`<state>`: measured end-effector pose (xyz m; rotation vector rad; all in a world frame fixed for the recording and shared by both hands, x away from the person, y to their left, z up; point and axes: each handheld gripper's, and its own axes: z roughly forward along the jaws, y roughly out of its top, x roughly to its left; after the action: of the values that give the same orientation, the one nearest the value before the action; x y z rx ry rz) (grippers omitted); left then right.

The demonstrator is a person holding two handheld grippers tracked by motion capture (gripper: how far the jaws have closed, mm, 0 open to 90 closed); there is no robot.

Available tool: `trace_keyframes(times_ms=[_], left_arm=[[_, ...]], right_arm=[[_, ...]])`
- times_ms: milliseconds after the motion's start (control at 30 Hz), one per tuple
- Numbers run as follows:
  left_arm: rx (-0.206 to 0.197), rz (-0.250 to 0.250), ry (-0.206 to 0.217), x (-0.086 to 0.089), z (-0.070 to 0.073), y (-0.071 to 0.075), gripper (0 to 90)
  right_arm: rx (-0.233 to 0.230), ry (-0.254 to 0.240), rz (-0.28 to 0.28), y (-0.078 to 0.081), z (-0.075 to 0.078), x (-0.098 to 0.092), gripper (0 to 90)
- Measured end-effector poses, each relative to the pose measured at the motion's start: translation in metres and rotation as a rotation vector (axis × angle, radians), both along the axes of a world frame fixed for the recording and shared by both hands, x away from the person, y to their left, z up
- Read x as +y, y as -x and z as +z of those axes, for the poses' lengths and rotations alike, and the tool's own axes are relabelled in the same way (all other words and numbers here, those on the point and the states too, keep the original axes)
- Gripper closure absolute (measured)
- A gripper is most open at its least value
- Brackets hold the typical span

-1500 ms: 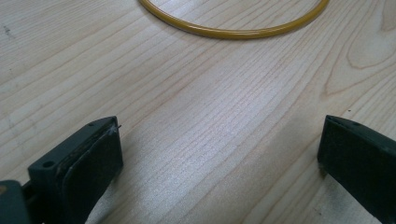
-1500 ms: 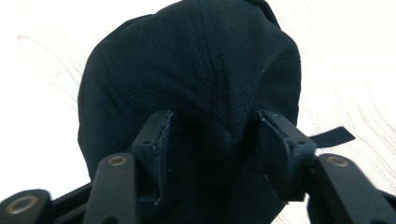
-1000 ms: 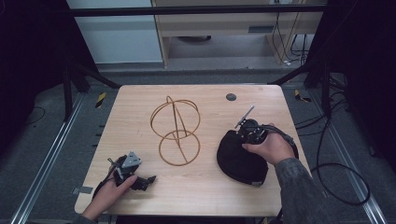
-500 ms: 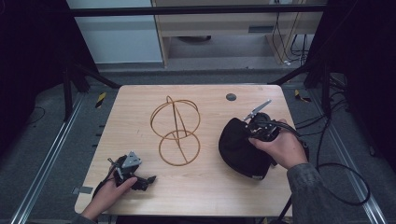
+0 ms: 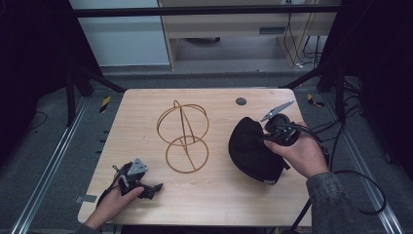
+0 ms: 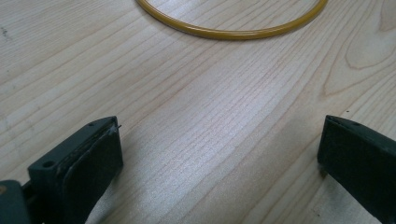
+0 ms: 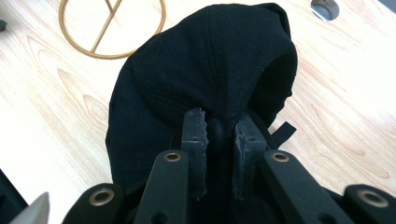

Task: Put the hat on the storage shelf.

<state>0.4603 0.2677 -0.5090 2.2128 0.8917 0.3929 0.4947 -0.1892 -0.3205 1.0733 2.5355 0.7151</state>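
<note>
A black cap (image 5: 253, 148) hangs lifted at the right of the wooden table, its back strap end near the table. My right gripper (image 5: 267, 136) is shut on a fold of the cap's crown (image 7: 219, 135), pinching the fabric between its pads. A gold wire stand (image 5: 184, 136) made of rings on an upright stem sits at the table's middle; its base ring (image 6: 233, 28) lies ahead of my left gripper (image 6: 219, 154). That left gripper (image 5: 151, 187) rests low on the table at the front left, jaws wide open with nothing between them.
A small dark round hole (image 5: 240, 101) marks the table top behind the cap. Cables trail off the right edge of the table (image 5: 146, 112). Metal rails run along the floor at the left.
My right gripper has risen with the cap, pulling its crown up off the table and slightly to the right. The left gripper has stayed where it was.
</note>
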Motion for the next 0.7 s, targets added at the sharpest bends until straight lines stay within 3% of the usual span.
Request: trace_keyframes(times_ms=[200,300,700], left_arm=[[0.000,0.000,0.000,0.000,0.000,0.000,0.0],[-0.001,0.002,0.000,0.000,0.000,0.000,0.0],[-0.001,0.002,0.000,0.000,0.000,0.000,0.0]], right_arm=[[-0.012,-0.015,-0.003,-0.002,0.006,-0.001,78.2],[-0.020,-0.052,0.005,-0.004,0.011,-0.001,78.2],[-0.074,-0.039,0.006,-0.002,0.029,0.009,78.3]])
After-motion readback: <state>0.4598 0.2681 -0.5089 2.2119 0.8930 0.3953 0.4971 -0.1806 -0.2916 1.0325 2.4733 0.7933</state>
